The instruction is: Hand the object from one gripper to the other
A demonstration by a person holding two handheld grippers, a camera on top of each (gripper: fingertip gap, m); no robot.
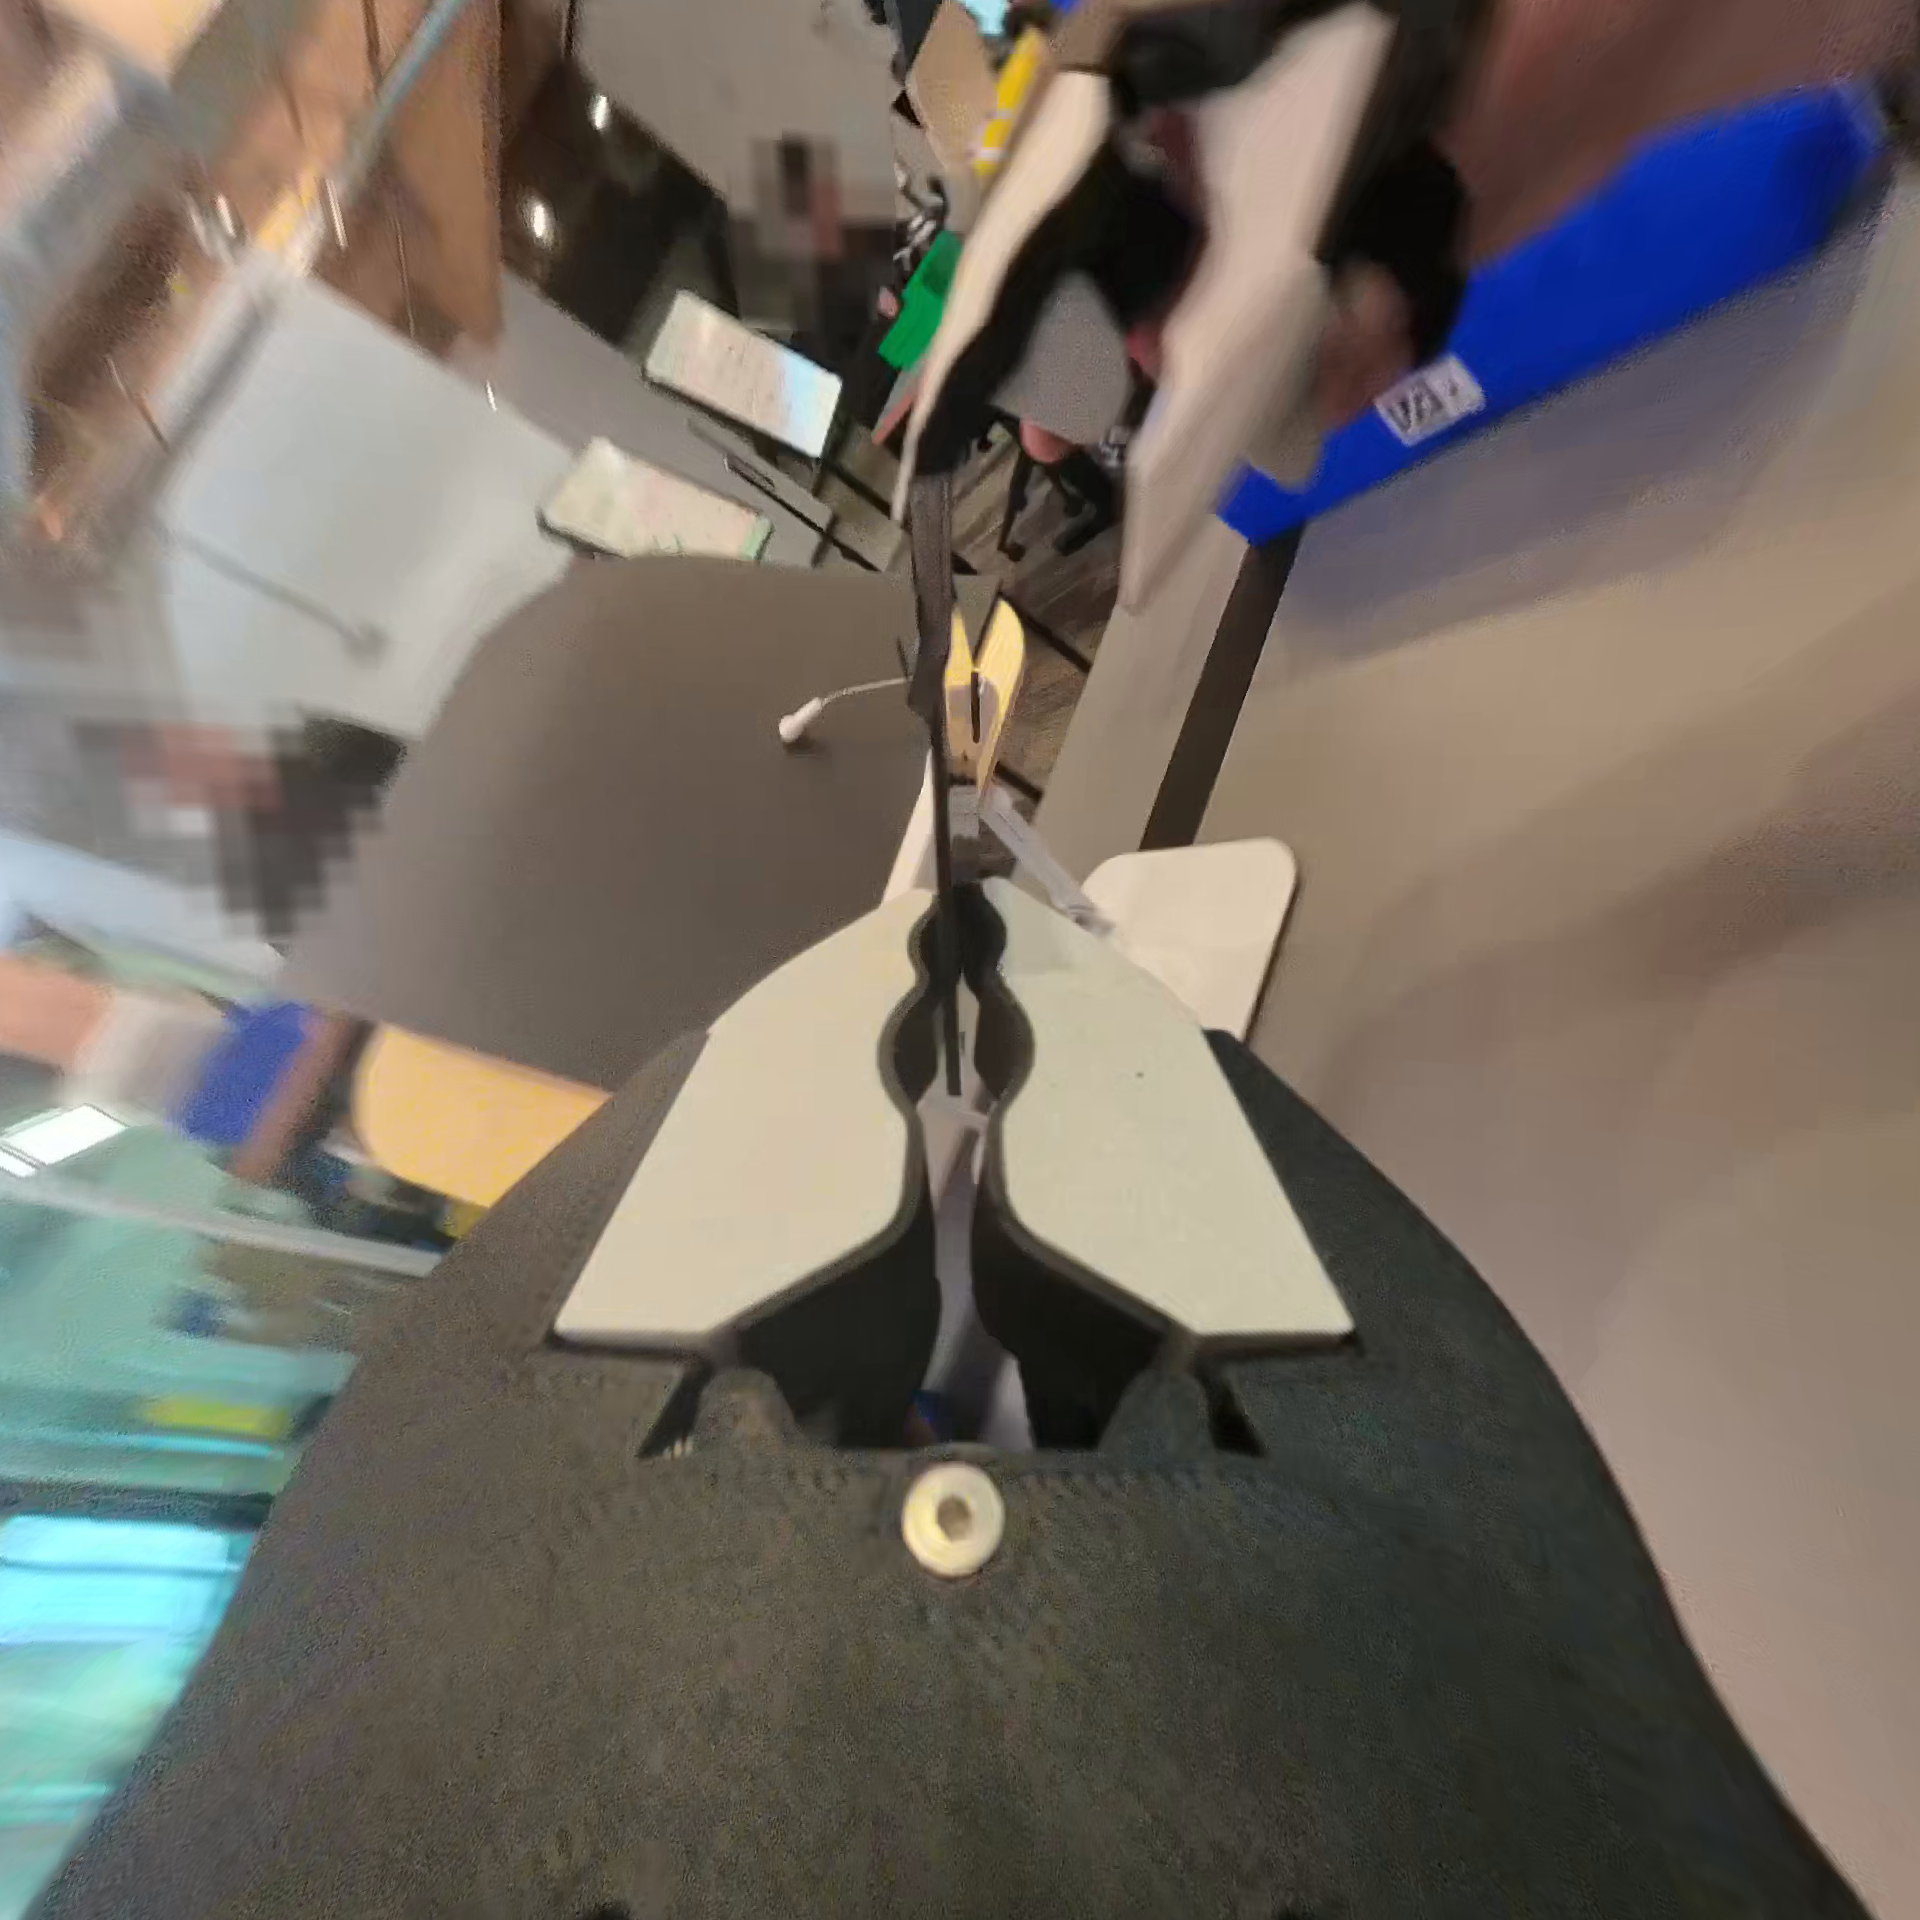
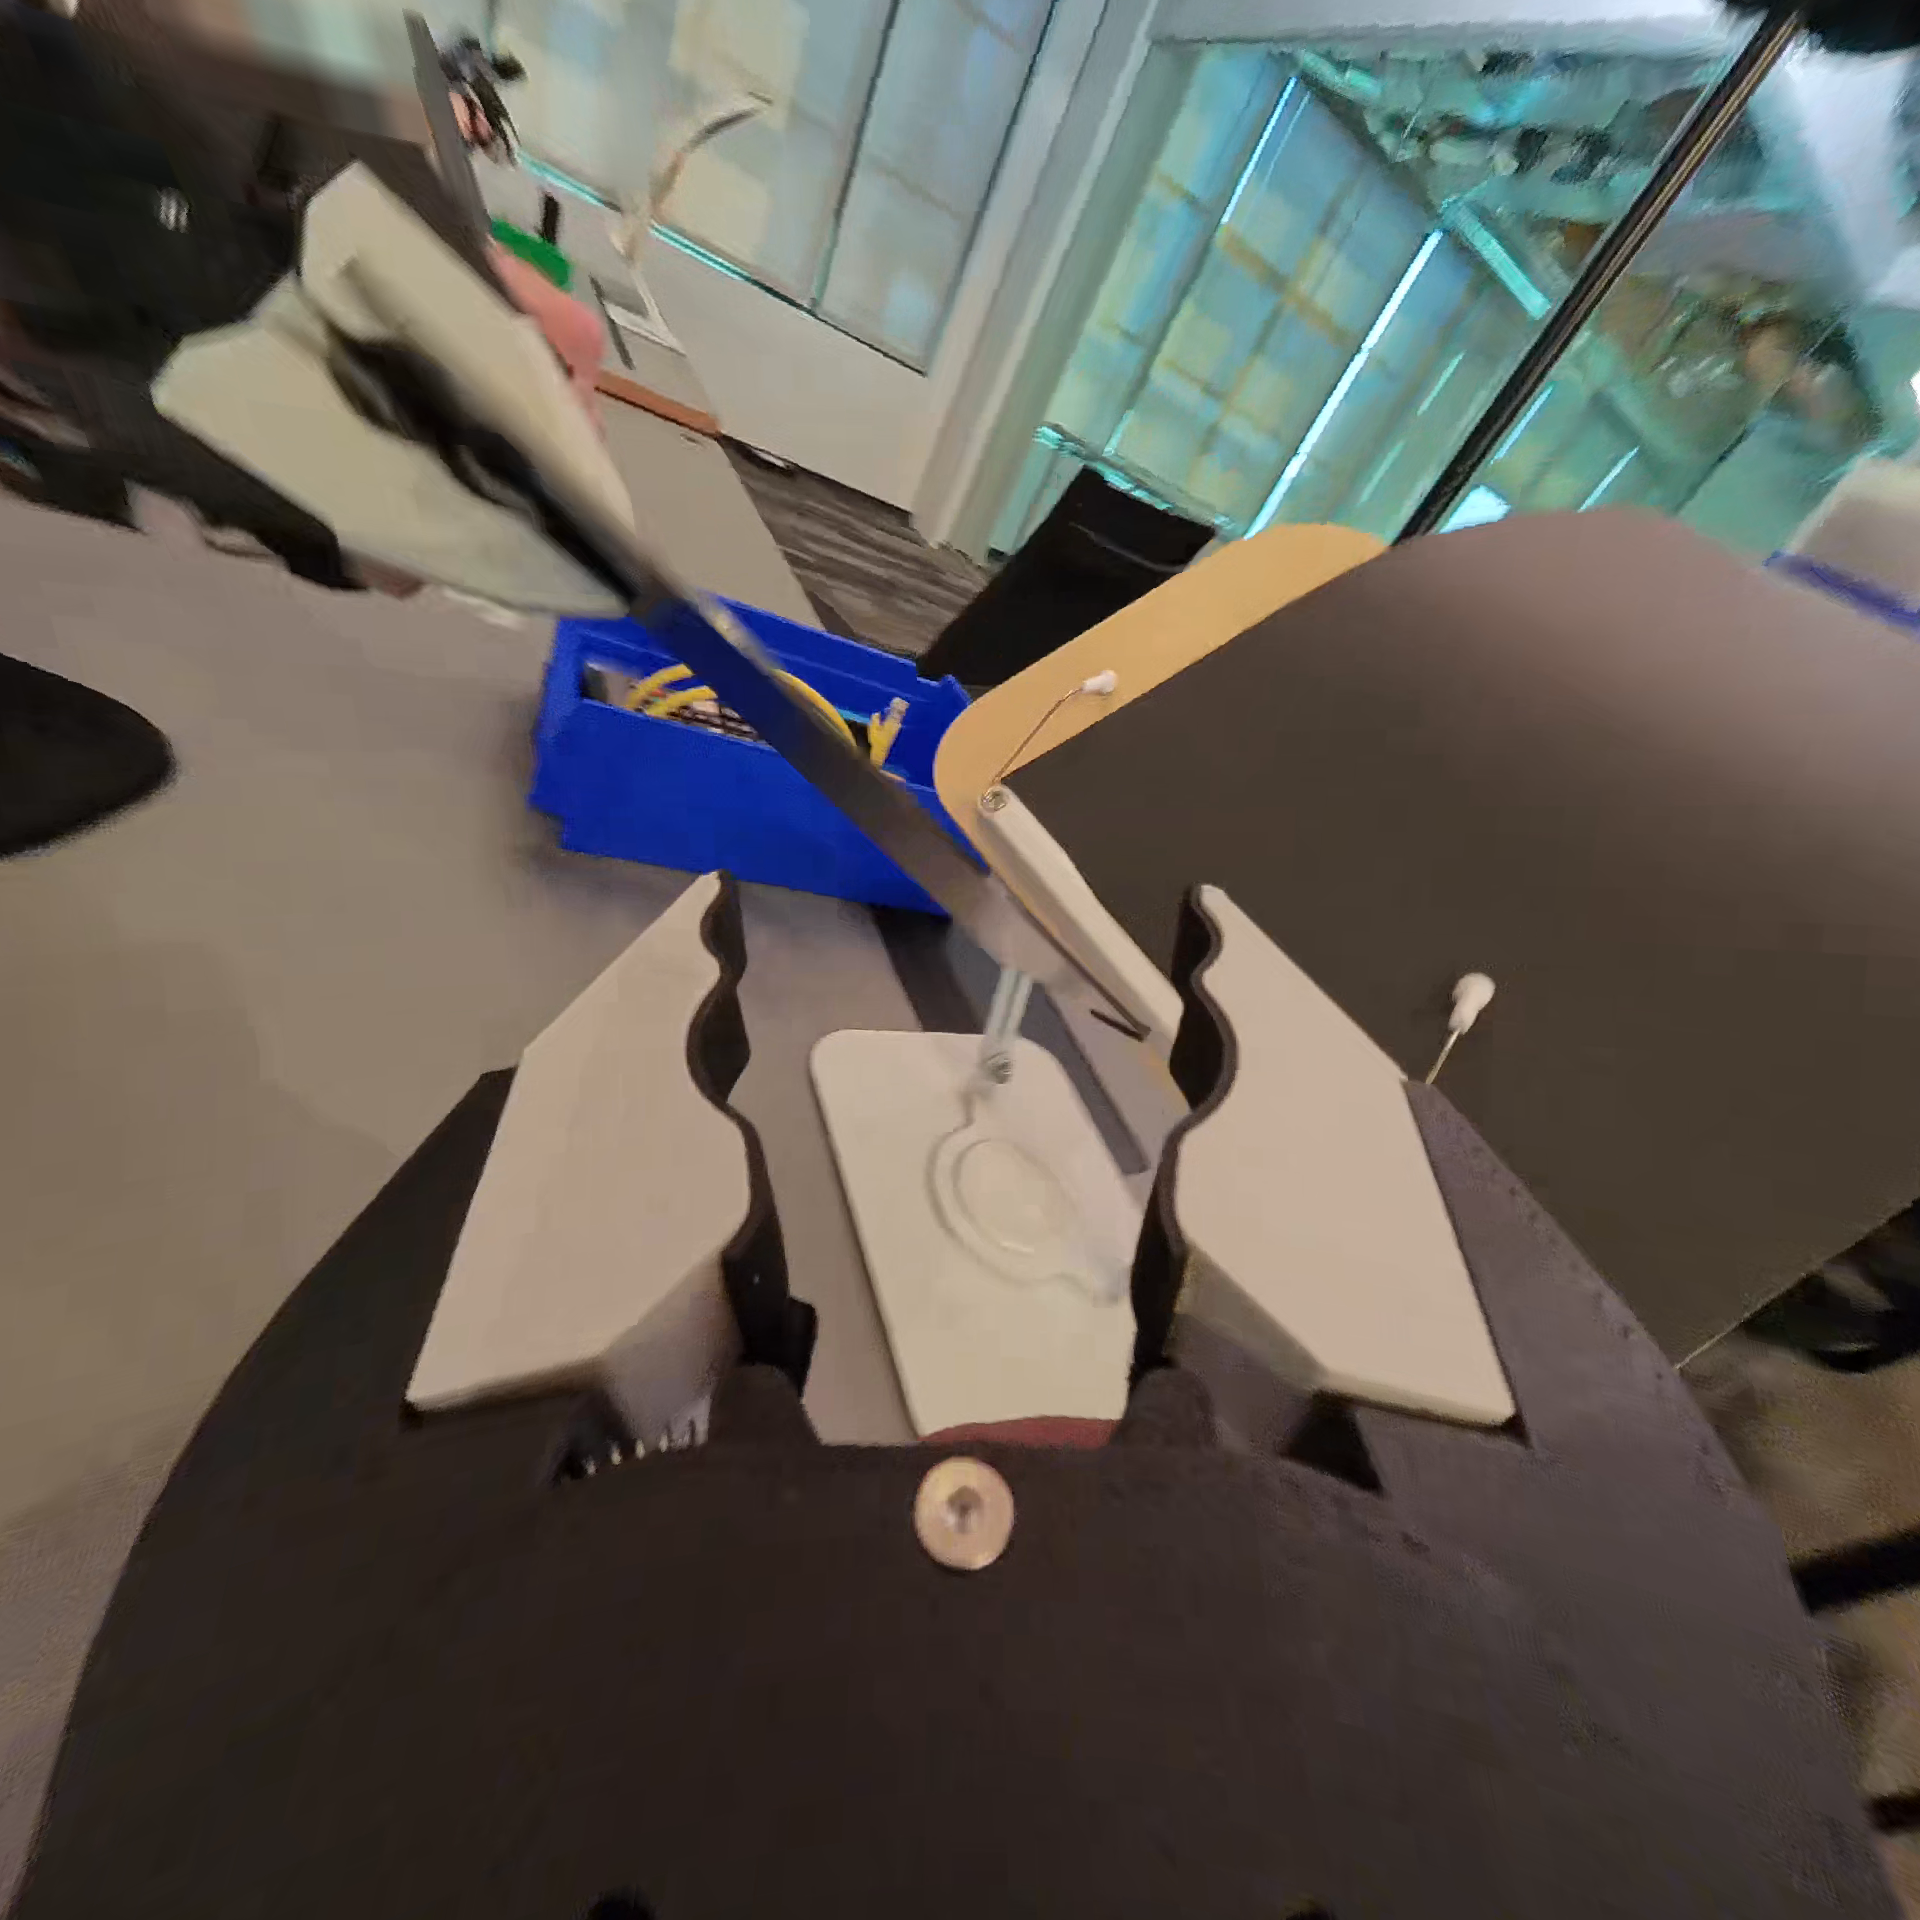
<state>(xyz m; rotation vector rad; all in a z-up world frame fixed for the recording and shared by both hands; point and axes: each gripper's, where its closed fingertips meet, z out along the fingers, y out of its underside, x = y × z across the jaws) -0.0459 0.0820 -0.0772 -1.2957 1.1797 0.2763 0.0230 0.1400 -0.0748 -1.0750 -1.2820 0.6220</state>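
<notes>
My left gripper [image 1: 961, 914] is pinched tight on a thin black strip [image 1: 940, 790]. The strip sticks straight out past my fingertips. My right gripper [image 2: 961, 914] is wide open and holds nothing. In the right view, the strip [image 2: 831, 748] slants down from the left gripper [image 2: 613, 592], and its low end sits just ahead of my right fingers, in the gap between them. A white stand [image 2: 977, 1216] sits between those fingers. A blue bin [image 2: 707, 800] rests on the table [image 2: 260, 935] beyond them.
</notes>
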